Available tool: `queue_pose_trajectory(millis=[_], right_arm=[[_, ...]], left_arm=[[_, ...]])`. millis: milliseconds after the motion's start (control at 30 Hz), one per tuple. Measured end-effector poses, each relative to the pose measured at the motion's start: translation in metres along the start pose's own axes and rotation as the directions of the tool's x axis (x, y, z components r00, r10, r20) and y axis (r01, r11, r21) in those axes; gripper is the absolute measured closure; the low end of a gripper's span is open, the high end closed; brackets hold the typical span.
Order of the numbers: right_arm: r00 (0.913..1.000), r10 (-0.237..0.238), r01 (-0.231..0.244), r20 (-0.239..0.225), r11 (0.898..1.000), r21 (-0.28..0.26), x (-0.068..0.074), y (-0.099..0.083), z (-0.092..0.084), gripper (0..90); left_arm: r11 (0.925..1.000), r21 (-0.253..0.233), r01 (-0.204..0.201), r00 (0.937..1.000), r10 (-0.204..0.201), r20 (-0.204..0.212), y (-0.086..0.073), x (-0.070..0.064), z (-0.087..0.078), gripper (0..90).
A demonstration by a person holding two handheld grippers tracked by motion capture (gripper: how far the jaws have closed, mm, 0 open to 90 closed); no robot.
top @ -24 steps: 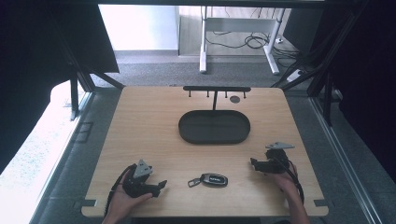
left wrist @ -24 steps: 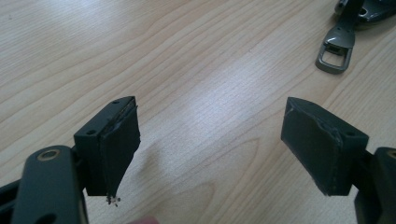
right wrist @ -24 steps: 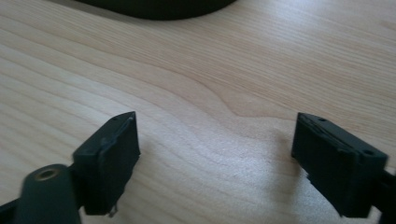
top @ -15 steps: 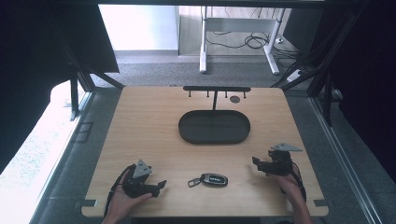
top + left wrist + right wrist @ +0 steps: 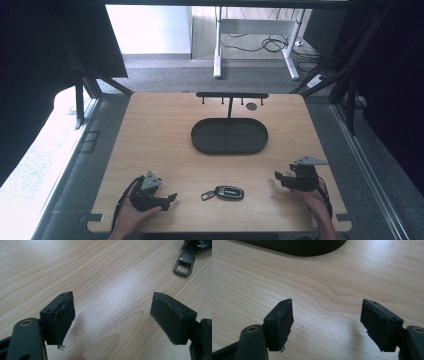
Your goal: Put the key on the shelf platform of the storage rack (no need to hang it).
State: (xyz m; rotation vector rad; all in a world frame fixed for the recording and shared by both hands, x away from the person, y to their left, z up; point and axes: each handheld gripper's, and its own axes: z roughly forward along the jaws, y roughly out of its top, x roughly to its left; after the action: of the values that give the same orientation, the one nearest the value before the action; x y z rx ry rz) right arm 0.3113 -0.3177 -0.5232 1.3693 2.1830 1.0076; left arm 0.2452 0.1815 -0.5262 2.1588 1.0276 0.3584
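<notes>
Lighting: daylight, strongest from the rear and left; floor (image 5: 35,165) at left washed out to white. Surroundings dark, near black at both sides. Table (image 5: 160,130) evenly lit, pale sheen on the wood in both gripper views. Shadows: soft, short, beneath the jaws. Sharpness: high view soft, slightly grainy; gripper views crisp on the wood grain, nearest jaw bases blurred.

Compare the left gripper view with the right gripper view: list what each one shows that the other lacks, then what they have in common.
Left gripper view: the metal loop of the car key fob at upper right, lying flat on the table.

Right gripper view: the curved wall of the dark oval tray along the top edge.

Both: the bare wooden tabletop, with an open gripper over it, the left gripper and the right gripper, jaws spread wide with nothing between them.
</notes>
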Motion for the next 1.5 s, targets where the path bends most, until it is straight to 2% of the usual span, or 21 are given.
queue_pose_trajectory(millis=[167,367,433,467,600,833,967,1067,1100,1133,1233,1367,1433,1500], right_arm=[[0.9997,-0.018,0.018,-0.018,1.0,0.005,0.0,0.0,-0.001,32.4],[0.9992,-0.041,0.04,-0.004,0.999,-0.011,0.001,0.0,-0.003,37.6],[0.9984,-0.055,0.055,0.009,0.998,-0.009,0.004,0.001,-0.005,37.5],[0.9958,-0.091,0.091,-0.002,0.996,-0.008,0.009,0.003,-0.008,37.6],[0.9945,-0.104,0.103,-0.013,0.994,-0.018,0.015,0.007,-0.011,38.5],[0.9919,-0.122,0.123,-0.036,0.992,0.023,0.02,0.014,-0.012,40.6],[0.9871,-0.154,0.156,-0.044,0.987,0.046,0.025,0.023,-0.016,41.0],[0.9796,-0.185,0.19,-0.078,0.98,0.064,0.028,0.035,-0.018,40.5],[0.9796,-0.185,0.19,-0.078,0.98,0.064,0.028,0.035,-0.018,40.5],[0.9744,-0.204,0.211,-0.095,0.974,0.077,0.032,0.04,-0.018,40.5],[0.9705,-0.214,0.224,-0.112,0.971,0.088,0.035,0.043,-0.016,40.3],[0.9585,-0.243,0.26,-0.148,0.96,0.104,0.045,0.051,-0.013,40.0],[0.9564,-0.245,0.263,-0.159,0.959,0.107,0.047,0.052,-0.012,39.9],[0.9513,-0.255,0.277,-0.173,0.953,0.122,0.051,0.054,-0.009,39.4]], left_arm=[[1.0,-0.002,0.002,1.0,-0.002,-0.007,0.0,0.001,-0.001,20.1],[0.9991,-0.027,0.031,0.9992,-0.032,-0.026,0.0,0.002,-0.002,20.4],[0.9987,-0.03,0.042,0.9987,-0.043,-0.027,0.0,0.002,-0.003,20.4],[0.9987,-0.028,0.043,0.9987,-0.044,-0.027,0.0,0.003,-0.004,20.4],[0.9985,-0.03,0.046,0.9986,-0.047,-0.023,0.0,0.003,-0.005,20.3],[0.997,-0.044,0.064,0.9975,-0.065,-0.026,-0.001,0.008,-0.01,20.4],[0.9965,-0.05,0.067,0.9972,-0.069,-0.028,0.0,0.009,-0.013,20.4],[0.9962,-0.051,0.07,0.9969,-0.072,-0.033,0.0,0.009,-0.013,20.5],[0.9962,-0.051,0.07,0.9969,-0.072,-0.033,0.0,0.009,-0.013,20.6],[0.9963,-0.049,0.07,0.9967,-0.072,-0.036,0.001,0.009,-0.013,20.6],[0.9963,-0.049,0.071,0.9967,-0.073,-0.036,0.001,0.009,-0.013,20.7],[0.9945,-0.06,0.086,0.9959,-0.088,-0.023,0.001,0.01,-0.015,20.4],[0.9943,-0.061,0.088,0.9958,-0.089,-0.022,0.001,0.01,-0.015,20.4],[0.9939,-0.062,0.09,0.9955,-0.092,-0.021,0.001,0.01,-0.015,20.5]])
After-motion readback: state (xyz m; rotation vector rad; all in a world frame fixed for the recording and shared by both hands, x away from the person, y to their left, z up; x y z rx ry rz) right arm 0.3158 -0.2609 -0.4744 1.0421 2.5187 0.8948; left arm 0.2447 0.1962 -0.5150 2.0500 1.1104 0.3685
